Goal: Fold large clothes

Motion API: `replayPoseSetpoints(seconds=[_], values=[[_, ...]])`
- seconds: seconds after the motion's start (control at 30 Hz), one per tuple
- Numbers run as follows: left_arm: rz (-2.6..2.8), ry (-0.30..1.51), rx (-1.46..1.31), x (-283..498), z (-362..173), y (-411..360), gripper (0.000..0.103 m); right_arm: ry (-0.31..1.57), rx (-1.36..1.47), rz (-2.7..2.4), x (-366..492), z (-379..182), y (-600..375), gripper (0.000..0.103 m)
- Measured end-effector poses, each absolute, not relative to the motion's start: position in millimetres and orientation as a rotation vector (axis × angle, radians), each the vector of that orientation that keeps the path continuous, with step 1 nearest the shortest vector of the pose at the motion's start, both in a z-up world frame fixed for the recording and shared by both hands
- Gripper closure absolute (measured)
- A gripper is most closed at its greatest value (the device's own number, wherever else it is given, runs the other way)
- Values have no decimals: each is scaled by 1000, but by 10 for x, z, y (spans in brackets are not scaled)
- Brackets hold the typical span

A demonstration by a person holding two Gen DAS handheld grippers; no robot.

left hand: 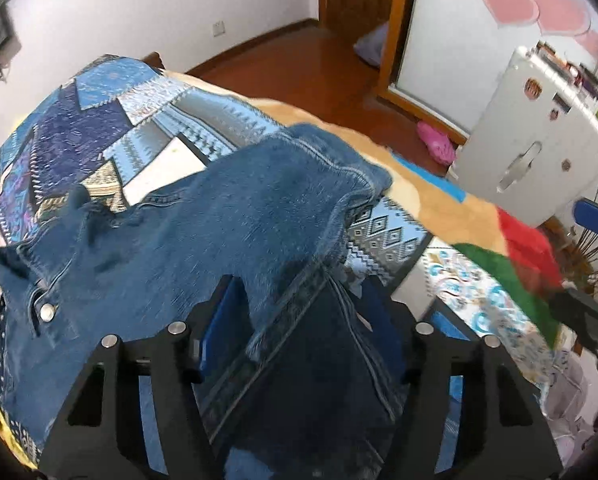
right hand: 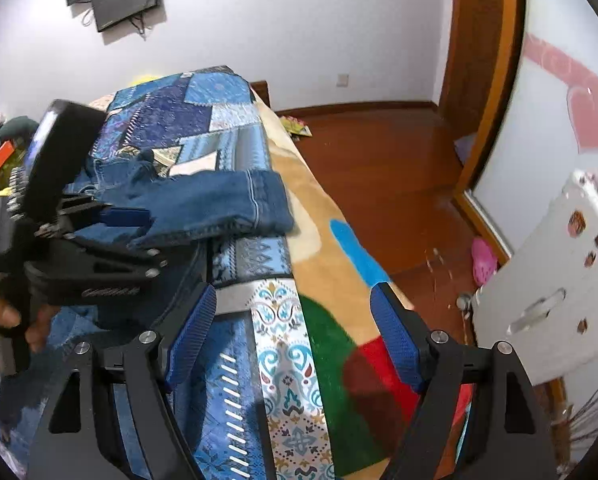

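Jeans lie on the bed, spread over a blue patchwork cover, filling the middle and lower left of the left wrist view. One leg is folded over, and its hem shows in the middle of the right wrist view. The left gripper sits at the bottom of its view with a fold of dark denim between its fingers. The denim fills the gap, but the picture is blurry, so I cannot tell if the pads press on it or just stand beside it. The right gripper is at the bottom of its own view. Its blue pads stand wide apart with nothing between them, only the cover and a green, red and tan blanket below. A hand holds the left gripper at the left edge of that view. What could go wrong? If the left gripper has only a loose hold, the fold may slip out and flop open. The jeans are thick and heavy, so a pull from one side could drag the whole pile crooked. The free gripper might also snag the blanket in place of the denim. The folded leg lies close to the bed's edge and could slide off. A white case at the right has small stickers, too small to read. Some raised letters on the left gripper's body are too blurry to read too.
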State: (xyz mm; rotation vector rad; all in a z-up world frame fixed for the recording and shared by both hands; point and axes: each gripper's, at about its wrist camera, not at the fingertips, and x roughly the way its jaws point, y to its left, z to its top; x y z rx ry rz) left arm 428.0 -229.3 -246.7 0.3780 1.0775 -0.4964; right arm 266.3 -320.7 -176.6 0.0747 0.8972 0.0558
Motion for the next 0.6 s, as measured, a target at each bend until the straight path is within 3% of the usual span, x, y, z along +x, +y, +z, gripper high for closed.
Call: replayPoseSetpoints(seconds=[0.07,0.13,0.2,0.27,0.4,0.6], values=[[-471,1081,408,4330,-2569,-2323,52,910,98,59,2657,-1838,-3234,26],[-486,1091,370,4374,-2599,-2282,55,920,111,61,2656,-1888,-3242,26],[-482,1078,329,4385,-2550,-2217,67,934,109,64,2671,-1931,-3222,26],[-481,1078,257,4424,-2471,-2114,88,941,102,68,2680,-1950,-3189,26],[-457,1061,144,4483,-2257,-1878,91,941,96,98,2696,-1930,-3112,26],[-380,891,107,4350,-1587,-1313,92,929,62,150,2747,-1862,-2872,26]])
